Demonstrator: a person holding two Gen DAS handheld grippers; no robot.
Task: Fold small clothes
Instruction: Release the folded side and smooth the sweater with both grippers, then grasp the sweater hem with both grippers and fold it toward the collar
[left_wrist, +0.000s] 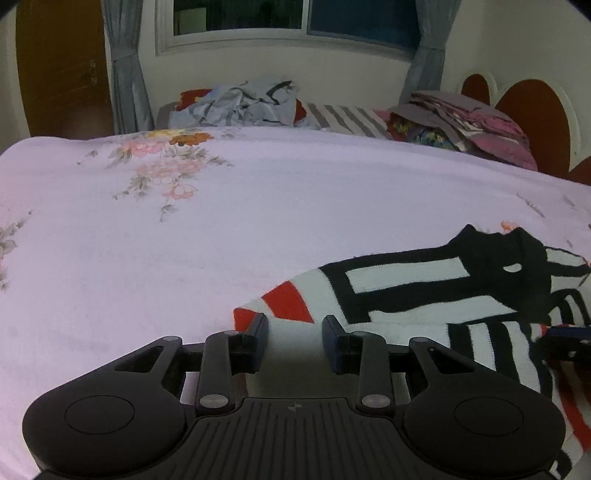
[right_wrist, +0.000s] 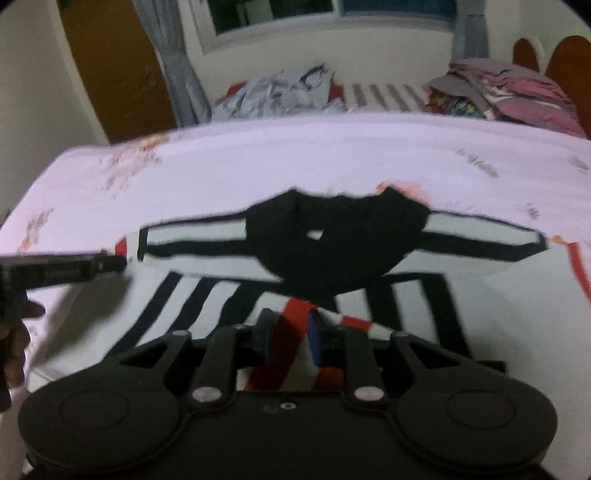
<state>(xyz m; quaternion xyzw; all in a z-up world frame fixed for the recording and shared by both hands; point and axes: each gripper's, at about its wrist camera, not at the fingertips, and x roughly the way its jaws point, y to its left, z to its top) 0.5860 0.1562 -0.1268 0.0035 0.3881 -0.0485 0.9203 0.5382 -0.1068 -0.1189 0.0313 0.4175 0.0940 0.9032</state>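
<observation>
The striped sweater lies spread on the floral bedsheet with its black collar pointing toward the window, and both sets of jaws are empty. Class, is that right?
Not quite. In the right wrist view the right gripper has a fold of the striped sweater between its jaws. The left gripper is empty, and the floral bedsheet and collar are as stated.

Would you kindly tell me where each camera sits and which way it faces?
Left wrist: on the left claw, looking down across the bed at the striped sweater's sleeve end; claw open, nothing gripped.
Right wrist: on the right claw, facing the sweater's collar; fabric between its fingers; a hand and the left claw at left.
Shared: sweater, bed, window, clothes piles.
</observation>
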